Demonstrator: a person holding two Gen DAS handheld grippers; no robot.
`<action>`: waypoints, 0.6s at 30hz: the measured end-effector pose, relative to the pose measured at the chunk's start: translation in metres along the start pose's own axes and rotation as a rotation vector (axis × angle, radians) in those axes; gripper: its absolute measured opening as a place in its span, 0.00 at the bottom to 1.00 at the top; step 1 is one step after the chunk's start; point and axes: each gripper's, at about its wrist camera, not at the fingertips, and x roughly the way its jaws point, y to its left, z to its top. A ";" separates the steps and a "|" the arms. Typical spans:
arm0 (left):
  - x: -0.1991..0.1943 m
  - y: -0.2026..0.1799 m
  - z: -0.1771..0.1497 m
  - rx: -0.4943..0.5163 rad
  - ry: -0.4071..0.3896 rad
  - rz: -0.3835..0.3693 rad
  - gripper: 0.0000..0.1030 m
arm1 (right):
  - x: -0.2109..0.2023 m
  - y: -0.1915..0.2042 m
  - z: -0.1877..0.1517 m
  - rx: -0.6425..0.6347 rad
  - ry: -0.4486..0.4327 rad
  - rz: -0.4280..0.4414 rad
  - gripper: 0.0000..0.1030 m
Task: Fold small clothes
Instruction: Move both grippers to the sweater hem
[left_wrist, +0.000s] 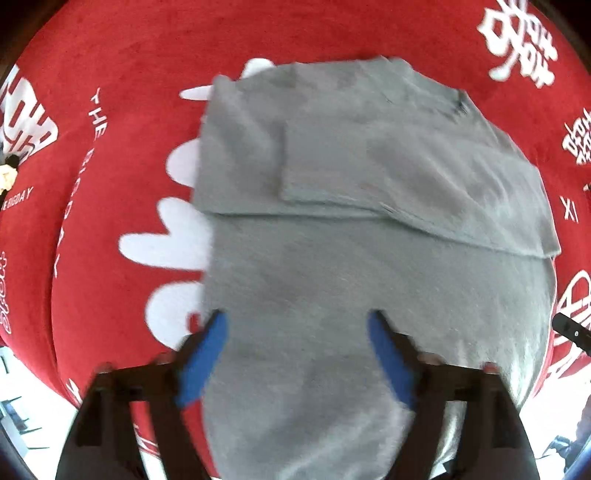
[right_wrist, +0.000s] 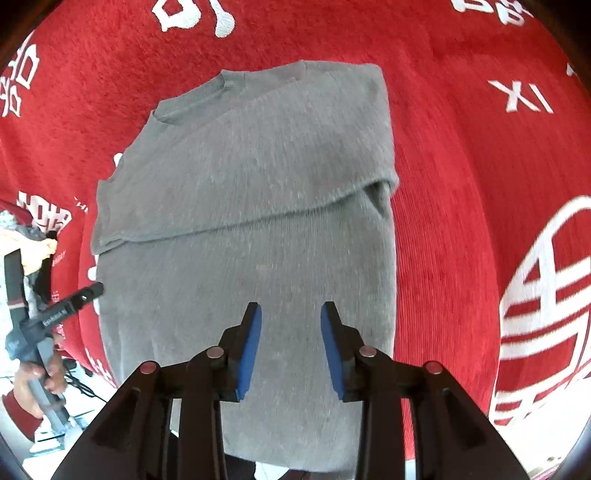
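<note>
A pile of other clothes (right_wrist: 33, 240) waits at the far left of the red printed tabletop (right_wrist: 461, 184). The left hand-held gripper (left_wrist: 297, 321) hovers wide open over the grey shirt's (left_wrist: 332, 258) near half, holding nothing. The shirt lies flat mid-tabletop, its sleeves (left_wrist: 406, 177) already folded across the chest. The right hand-held gripper (right_wrist: 291, 314) hangs half open above the hem, also empty. The next fold looks best made by pinching both hem corners evenly and carrying them level to the collar (right_wrist: 192, 99).
</note>
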 end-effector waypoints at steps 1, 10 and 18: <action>0.002 -0.003 -0.001 0.005 0.002 -0.001 0.84 | -0.001 -0.002 -0.002 0.004 0.004 0.005 0.39; 0.001 -0.047 -0.016 0.000 0.044 0.004 0.84 | -0.007 -0.012 -0.012 -0.045 0.031 0.054 0.55; -0.010 -0.065 -0.043 -0.068 0.059 -0.016 0.84 | -0.007 -0.016 -0.017 -0.136 0.074 0.098 0.66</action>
